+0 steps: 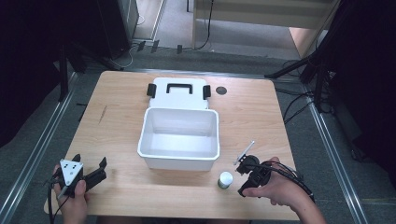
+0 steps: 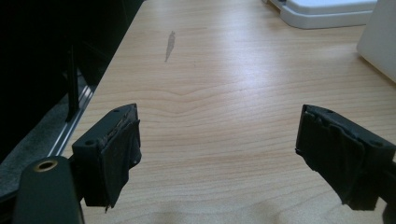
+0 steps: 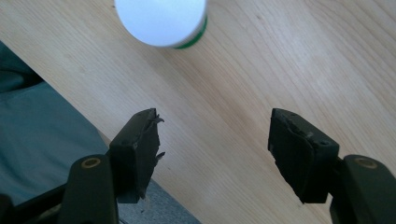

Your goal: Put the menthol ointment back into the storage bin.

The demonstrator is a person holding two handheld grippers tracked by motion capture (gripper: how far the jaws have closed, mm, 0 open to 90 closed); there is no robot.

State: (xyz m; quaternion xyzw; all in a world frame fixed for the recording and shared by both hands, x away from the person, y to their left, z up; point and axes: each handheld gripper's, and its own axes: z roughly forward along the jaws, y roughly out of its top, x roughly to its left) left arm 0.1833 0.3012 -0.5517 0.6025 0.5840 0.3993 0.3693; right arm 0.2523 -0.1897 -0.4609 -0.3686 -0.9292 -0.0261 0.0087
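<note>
A white box (image 1: 149, 158) stands open mid-table, its lid (image 1: 161, 100) with a black handle lying flat behind it. A small jar with a white cap and green band (image 1: 225, 179) (image 3: 161, 21) stands near the front edge, right of the box. My right gripper (image 1: 241, 179) (image 3: 215, 140), held in a hand, points at the jar from the right; its jaws are open, with bare table between them and the jar a little ahead. My left gripper (image 1: 89, 160) (image 2: 219, 140) rests at the front left, open wide over bare wood.
A thin white stick (image 1: 243, 152) lies just beyond the right gripper. A dark round mark (image 1: 221, 90) sits on the wooden table (image 1: 116, 121) at the back, right of the lid. The table's front edge runs close under the right gripper's jaws. Dark stands flank the table.
</note>
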